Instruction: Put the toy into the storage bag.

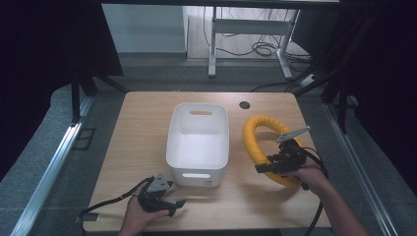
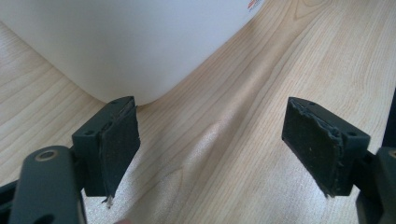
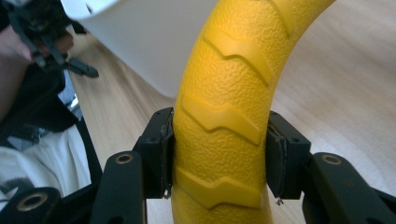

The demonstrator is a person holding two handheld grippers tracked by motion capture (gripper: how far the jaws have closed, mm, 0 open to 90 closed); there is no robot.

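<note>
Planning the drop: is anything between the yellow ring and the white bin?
Nothing visible. The right gripper is clamped on the yellow ridged rubber ring, right of the white plastic bin. The bin's inside looks empty; the left gripper sits open at its near side.

One yellow ring [image 1: 260, 142], one white bin [image 1: 198, 147], apparently two grippers.

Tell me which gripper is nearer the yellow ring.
Right. The right gripper is shut on the yellow ring, jaws pressing both sides of it. The left gripper is open, empty, low over the table across the white bin from the ring.
</note>
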